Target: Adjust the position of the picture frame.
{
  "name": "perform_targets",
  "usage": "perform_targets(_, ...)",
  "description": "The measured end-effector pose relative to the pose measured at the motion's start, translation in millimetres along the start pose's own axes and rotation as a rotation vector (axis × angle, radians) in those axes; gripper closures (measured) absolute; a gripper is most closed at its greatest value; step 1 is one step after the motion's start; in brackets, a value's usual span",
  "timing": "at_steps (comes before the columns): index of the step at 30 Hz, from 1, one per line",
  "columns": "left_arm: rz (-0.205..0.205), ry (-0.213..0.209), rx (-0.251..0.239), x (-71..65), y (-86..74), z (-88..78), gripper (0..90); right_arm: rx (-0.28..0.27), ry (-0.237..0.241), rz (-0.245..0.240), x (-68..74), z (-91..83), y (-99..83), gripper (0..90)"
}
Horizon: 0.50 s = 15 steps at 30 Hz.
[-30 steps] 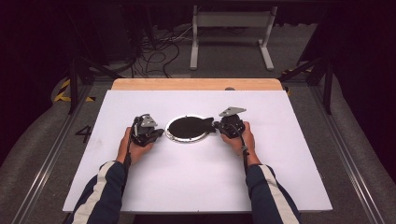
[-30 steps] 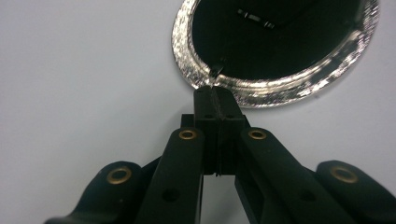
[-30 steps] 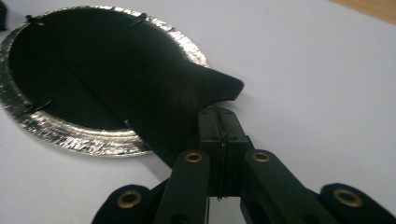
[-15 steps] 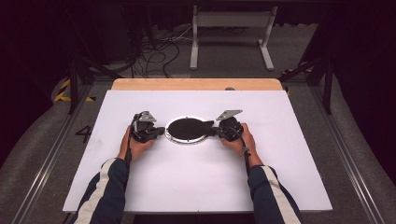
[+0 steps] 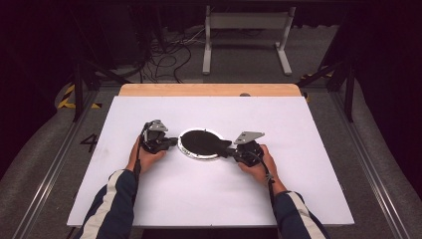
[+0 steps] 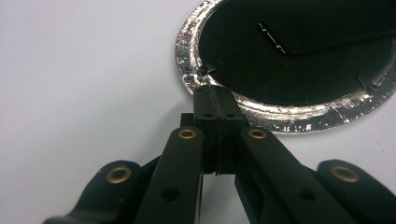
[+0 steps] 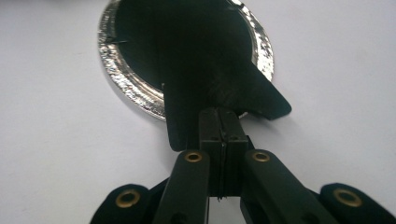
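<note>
White board covers the bench (image 5: 298, 189) in the high view, and near its middle lies a round foil pan (image 5: 191, 152) with a black sheet (image 5: 201, 142) resting in it. The left gripper (image 5: 171, 141) sits at the pan's left edge and the right gripper (image 5: 228, 150) at its right edge, where a tab of the black sheet juts out over the rim; each is held by a hand, with striped sleeves coming in from the near side. In the left gripper view, the left gripper (image 6: 215, 93) has its jaws pressed together, their tips at the crinkled foil rim (image 6: 280, 116); whether they pinch the rim I cannot tell. In the right gripper view, the right gripper (image 7: 218, 114) has its jaws closed on the black sheet's tab (image 7: 254, 95), which spreads past the foil pan (image 7: 112, 65) onto the white board.
</note>
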<state>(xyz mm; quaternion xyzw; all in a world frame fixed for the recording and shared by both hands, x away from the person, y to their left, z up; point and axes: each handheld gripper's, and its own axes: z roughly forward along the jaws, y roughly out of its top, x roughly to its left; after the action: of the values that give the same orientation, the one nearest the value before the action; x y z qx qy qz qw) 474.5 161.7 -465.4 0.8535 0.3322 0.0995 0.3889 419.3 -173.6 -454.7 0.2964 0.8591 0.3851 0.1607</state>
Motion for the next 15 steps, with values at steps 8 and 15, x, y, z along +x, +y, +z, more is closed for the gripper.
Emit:
perform_targets(8, 0.046, 0.05, 0.01, -11.0, 0.8, 0.5, 89.2, -0.023, 0.031, -0.075, 25.7, -10.0, -7.1, 90.0)
perform_targets(15, 0.076, 0.074, -0.006, -14.8, -3.5, -8.6, 86.3, -0.049, 0.031, -0.042, 23.8, -13.5, -8.2, 90.0)
